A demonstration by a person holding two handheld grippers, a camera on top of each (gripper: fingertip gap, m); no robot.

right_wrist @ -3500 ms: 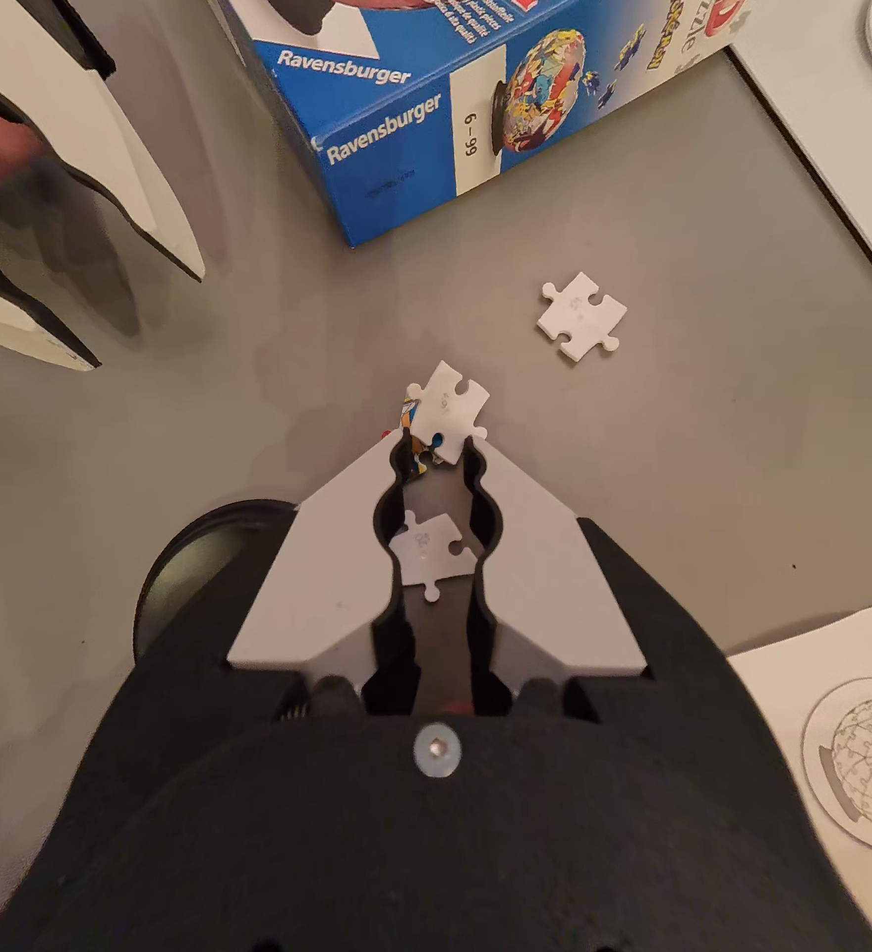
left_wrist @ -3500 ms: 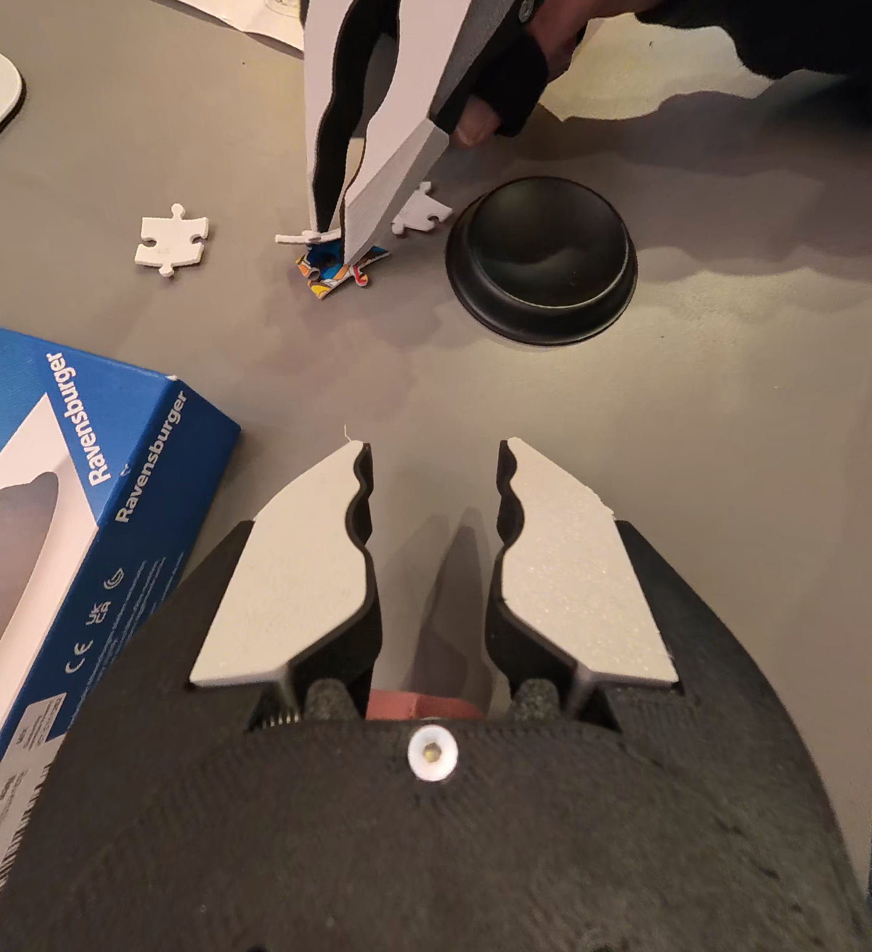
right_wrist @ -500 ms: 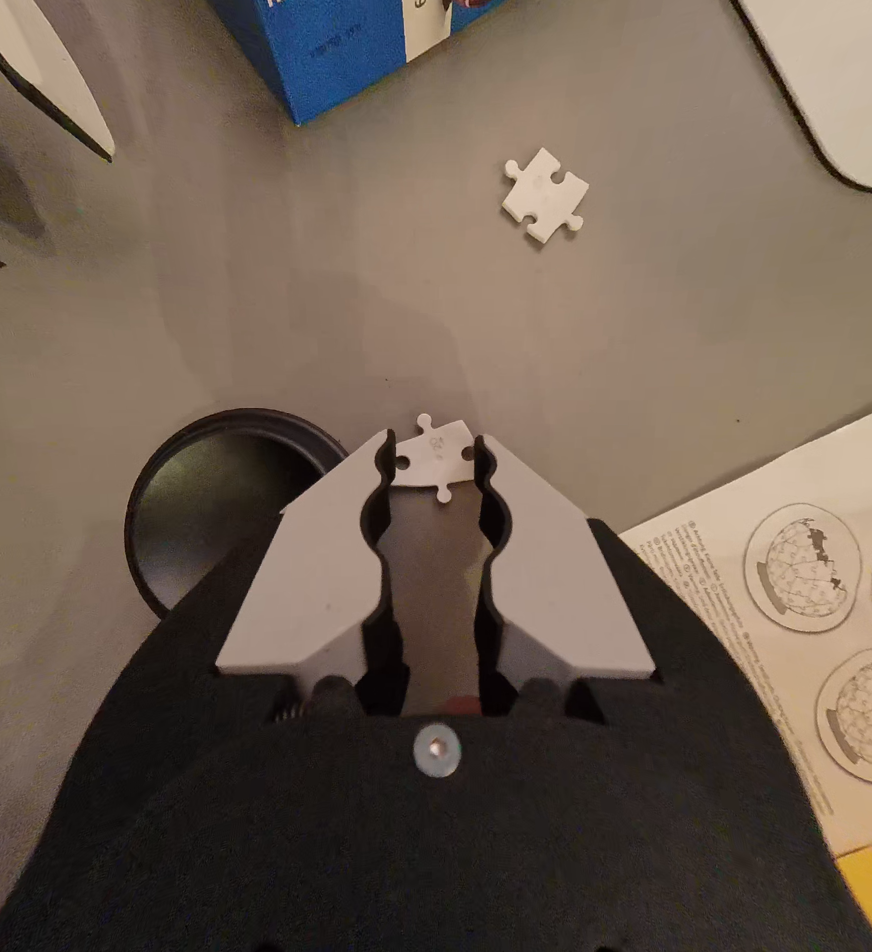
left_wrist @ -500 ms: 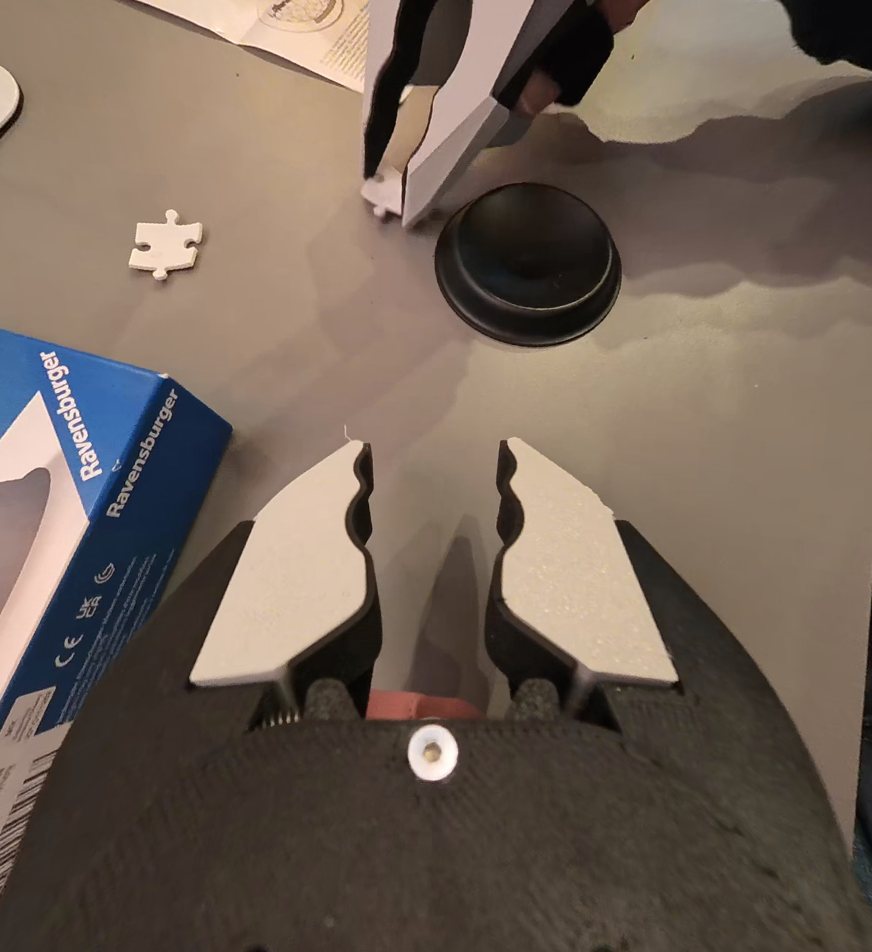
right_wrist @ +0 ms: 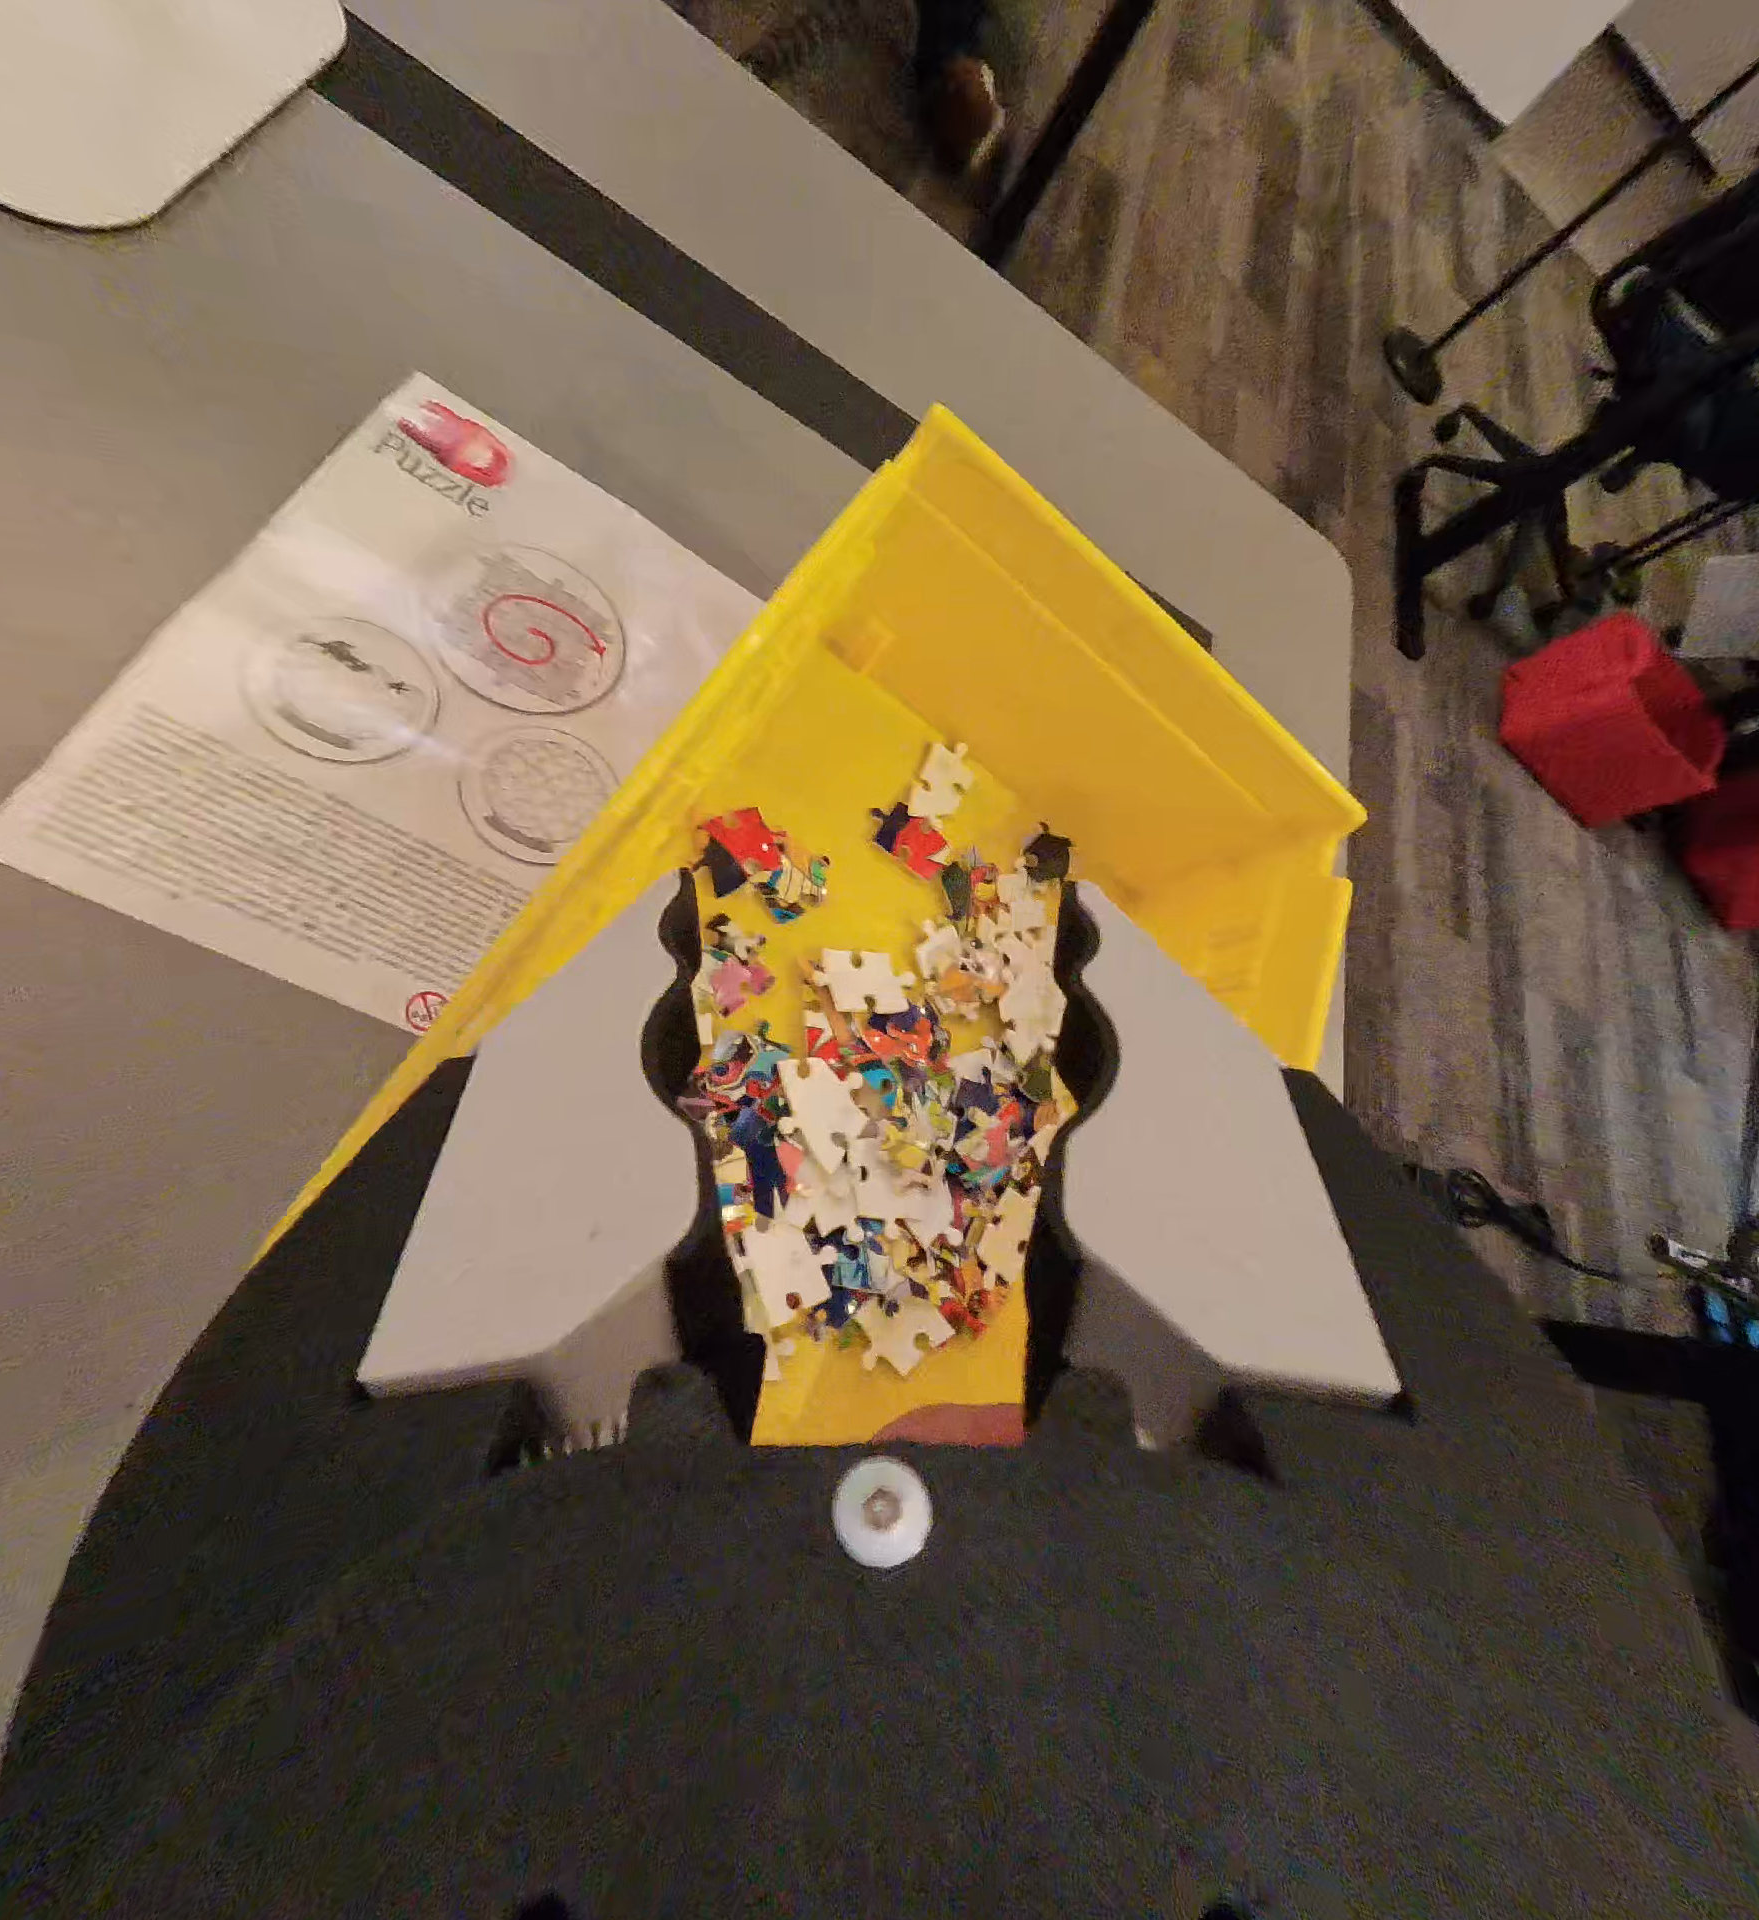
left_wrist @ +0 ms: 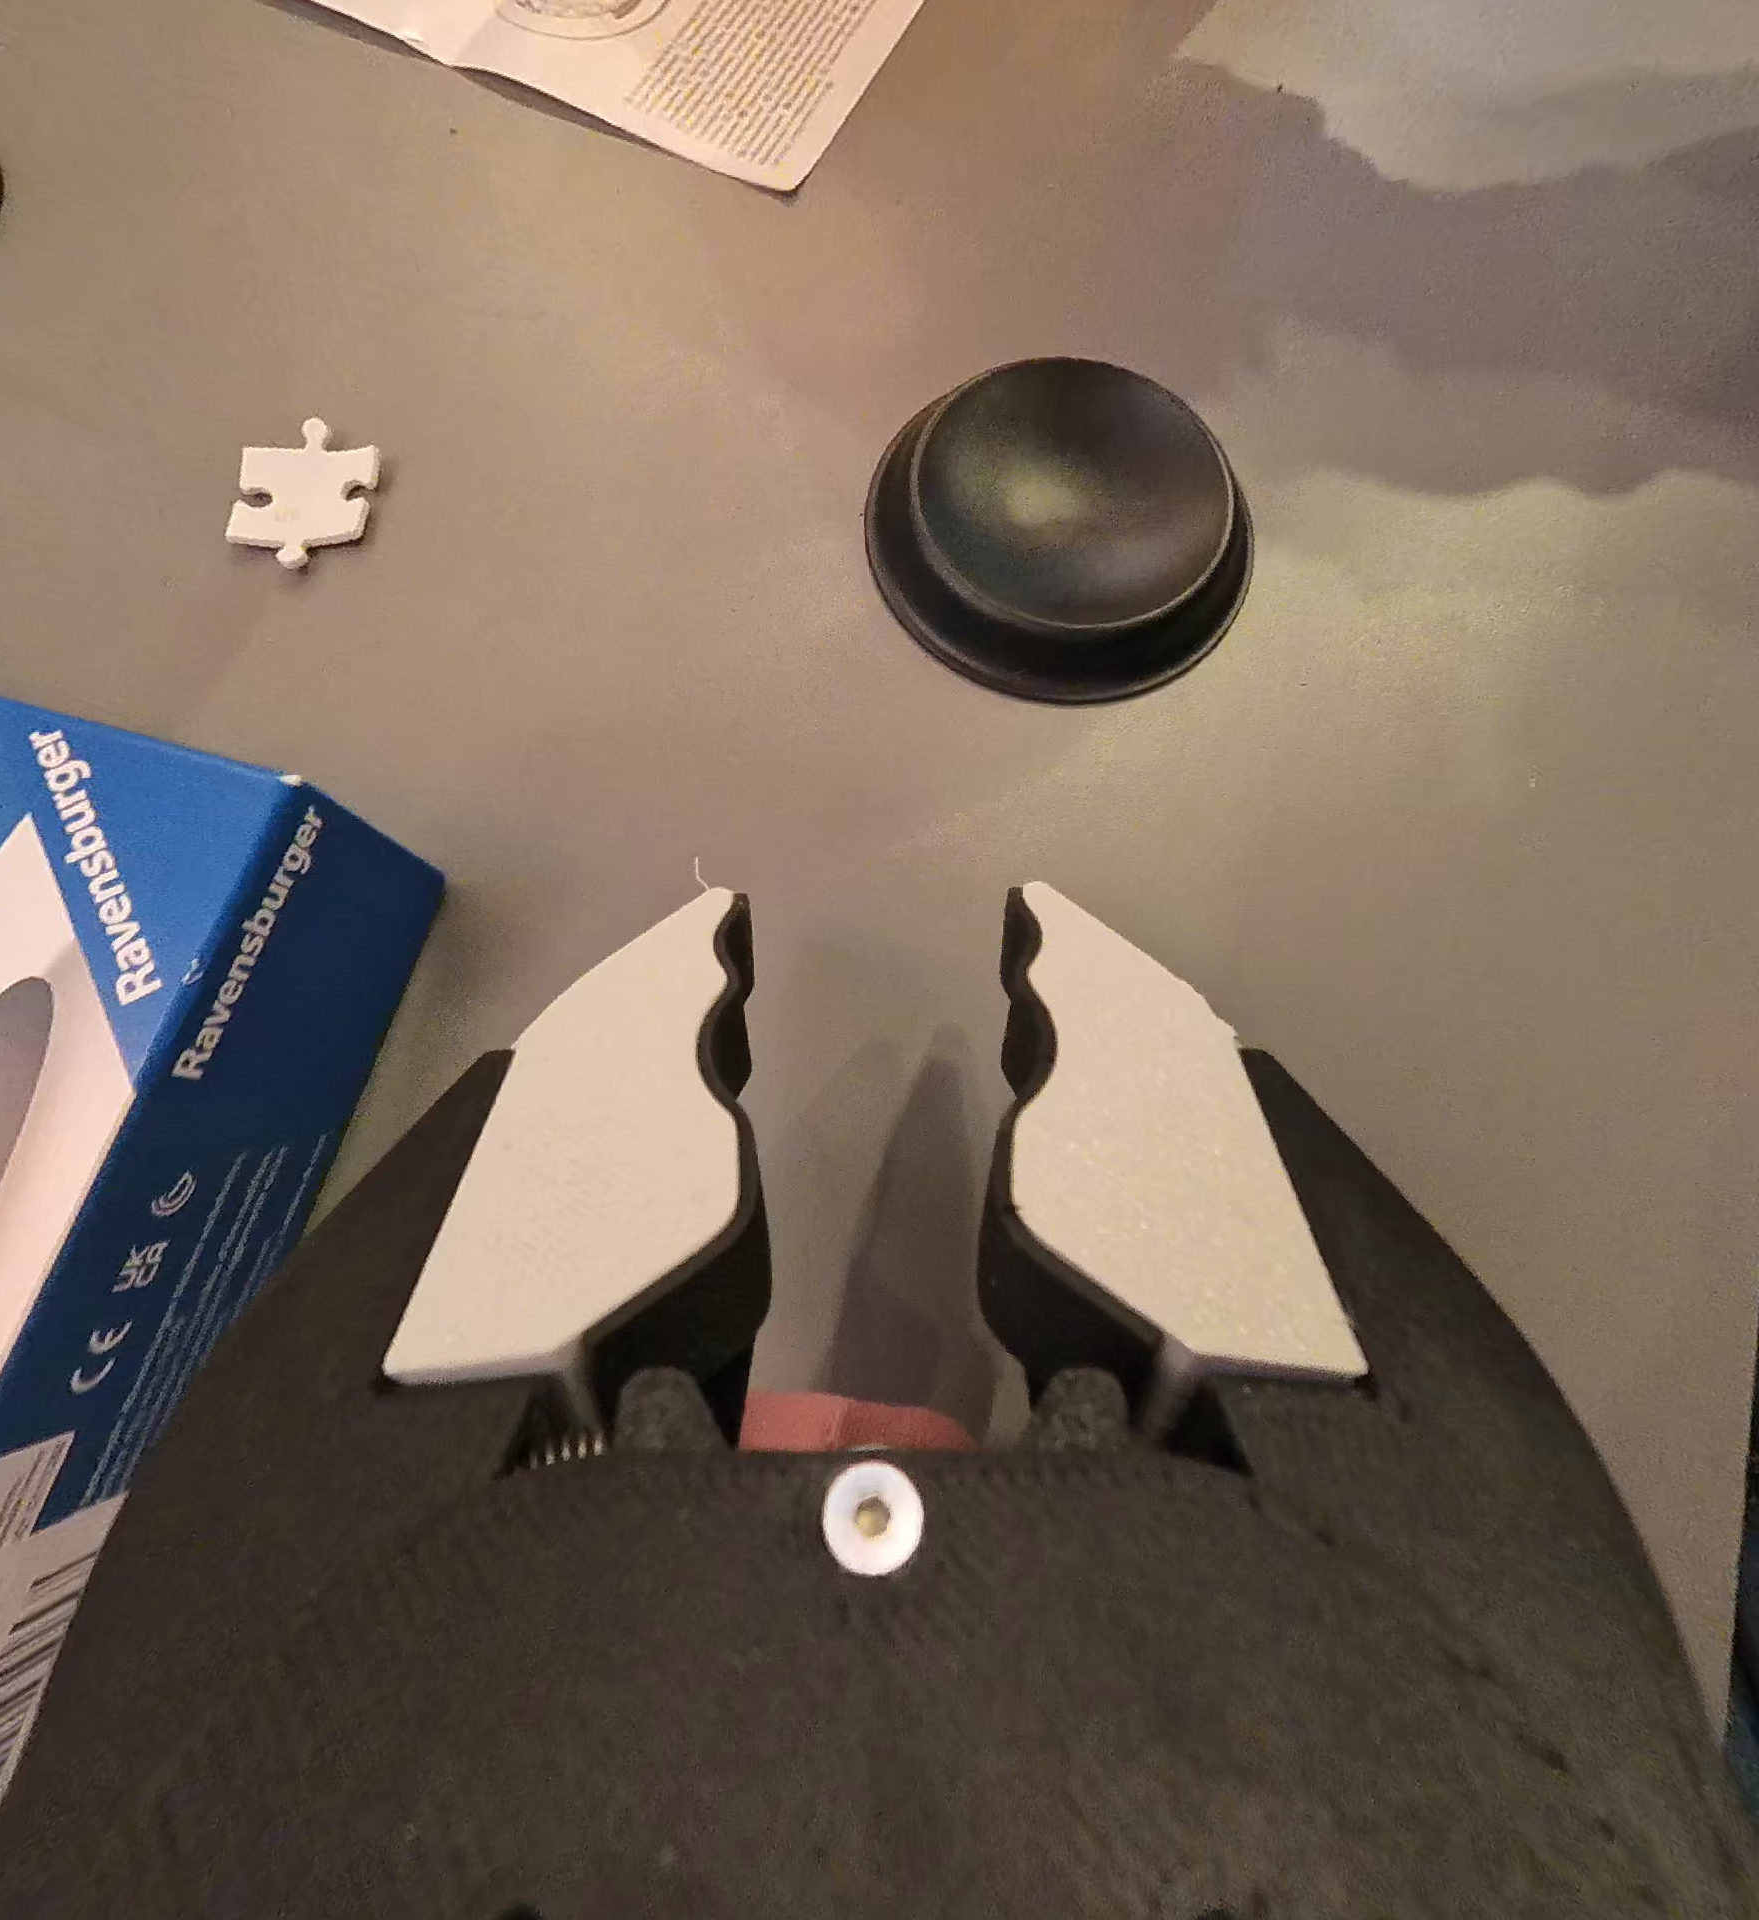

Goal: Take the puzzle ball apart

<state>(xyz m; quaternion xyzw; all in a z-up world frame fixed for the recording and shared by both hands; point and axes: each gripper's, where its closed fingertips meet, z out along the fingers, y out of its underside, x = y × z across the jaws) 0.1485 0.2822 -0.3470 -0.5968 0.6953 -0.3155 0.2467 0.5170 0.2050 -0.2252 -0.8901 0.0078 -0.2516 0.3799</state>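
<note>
Hovering over a yellow plastic bin (right_wrist: 1000,665) at the grey counter's (right_wrist: 127,436) edge, right tongs (right_wrist: 880,894) spread wide, nothing between the grey fingers (right_wrist: 563,1174). Seen through the gap: a heap of loose jigsaw pieces (right_wrist: 885,1122), some printed side up, some white side up, lying on the bin floor. No assembled puzzle ball anywhere, only these pieces. Just left of the bin, a white printed instruction sheet (right_wrist: 355,675) flat on the counter.

Left tongs (left_wrist: 875,904) likewise parted and empty, low above bare counter. Ahead and slightly right, a round black plastic stand (left_wrist: 1057,530). Well to its left, a single white jigsaw piece (left_wrist: 303,506), face down. Beside the left finger, a blue cardboard puzzle box (left_wrist: 179,1091).
</note>
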